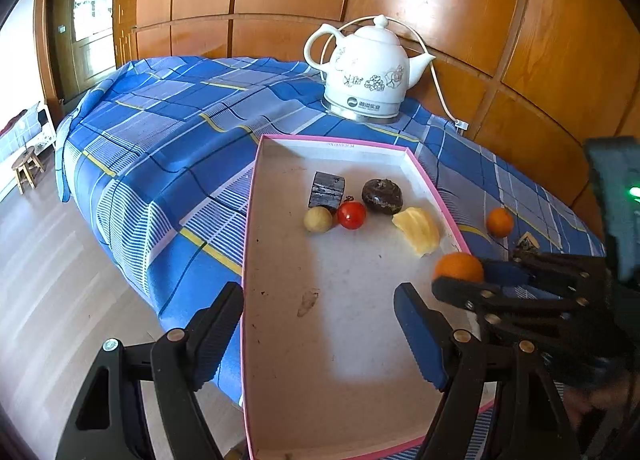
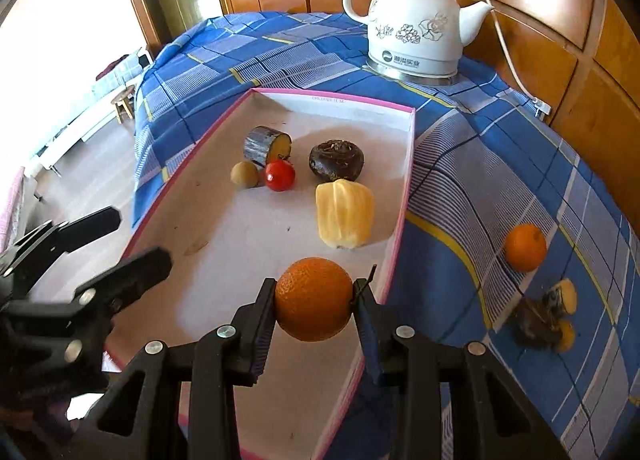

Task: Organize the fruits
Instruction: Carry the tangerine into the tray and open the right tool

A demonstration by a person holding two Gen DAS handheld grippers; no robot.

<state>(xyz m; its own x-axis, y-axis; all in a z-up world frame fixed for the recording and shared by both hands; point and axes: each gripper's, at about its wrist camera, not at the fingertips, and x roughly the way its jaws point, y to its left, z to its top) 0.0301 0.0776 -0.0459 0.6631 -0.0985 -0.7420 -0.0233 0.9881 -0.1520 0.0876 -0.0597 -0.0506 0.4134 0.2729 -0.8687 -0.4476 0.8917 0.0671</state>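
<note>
Right gripper (image 2: 314, 300), black two-finger tongs with blue pads, clamped on round orange fruit (image 2: 313, 298), lower centre of right wrist view, over near right edge of pink-rimmed white cardboard tray (image 2: 406, 195). Pads pressing both sides, nice snug grip.

Left gripper (image 1: 320, 336) at bottom of left wrist view, jaws wide apart, nothing between, left finger over blue plaid cloth (image 1: 168, 147), right one over tray.

In tray already: small red tomato (image 2: 280, 175), pale yellow ridged fruit (image 2: 345, 213), dark brown bulb (image 2: 336, 159).

Second orange (image 2: 525, 247) on cloth, right of tray.

Blurred fruit pile (image 2: 546, 316) beyond tray
</note>
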